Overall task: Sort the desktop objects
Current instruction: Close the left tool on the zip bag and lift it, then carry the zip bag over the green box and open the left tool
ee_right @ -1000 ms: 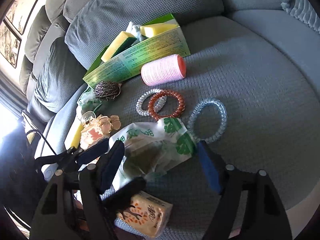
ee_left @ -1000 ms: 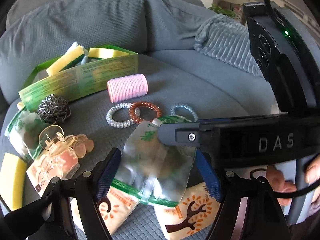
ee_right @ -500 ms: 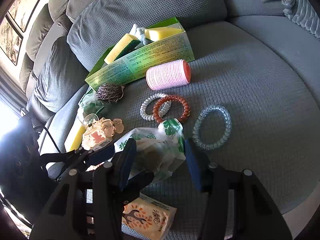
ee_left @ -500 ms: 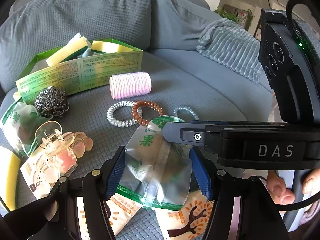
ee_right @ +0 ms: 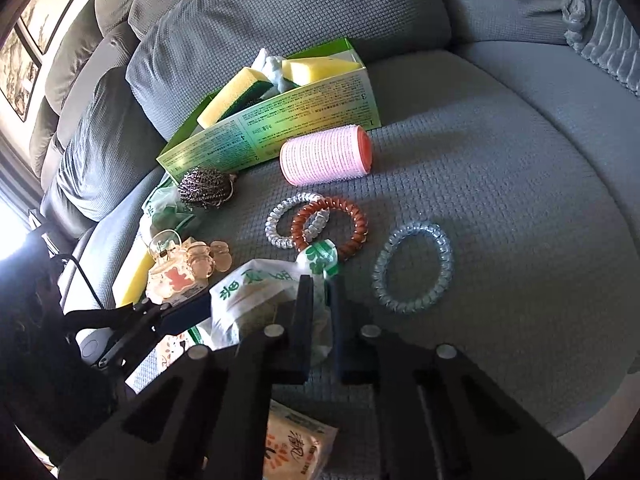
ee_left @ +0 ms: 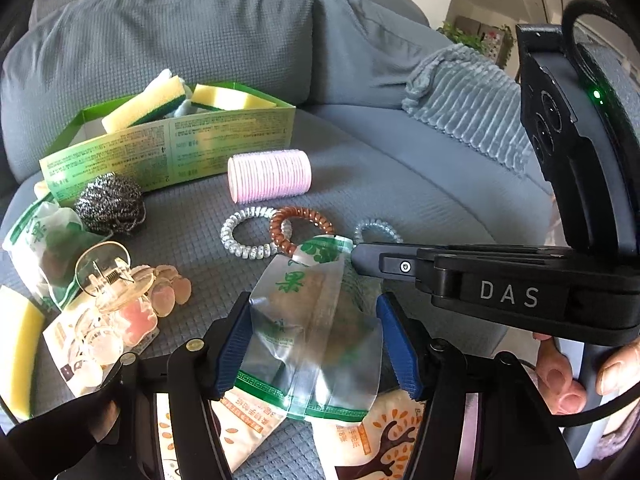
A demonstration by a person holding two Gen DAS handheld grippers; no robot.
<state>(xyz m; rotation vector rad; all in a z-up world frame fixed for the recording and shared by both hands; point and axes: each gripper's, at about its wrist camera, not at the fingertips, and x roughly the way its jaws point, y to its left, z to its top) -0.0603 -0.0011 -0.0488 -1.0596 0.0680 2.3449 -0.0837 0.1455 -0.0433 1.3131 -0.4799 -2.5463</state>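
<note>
Plastic bag (ee_left: 316, 320) with green print lies on the grey sofa seat (ee_right: 500, 168), pinched at its top edge by the right tool (ee_right: 320, 300), whose jaws are pressed together on it. The left tool (ee_left: 316, 344) straddles the bag's lower part, jaws closing, pads at its sides. Just beyond lie three coil hair ties: clear (ee_left: 246, 236), brown (ee_left: 304, 224), blue (ee_right: 412, 266). Farther back sit a pink roller (ee_left: 270, 176), a steel scourer (ee_left: 108, 204) and a green box (ee_left: 172, 152) holding sponges.
</note>
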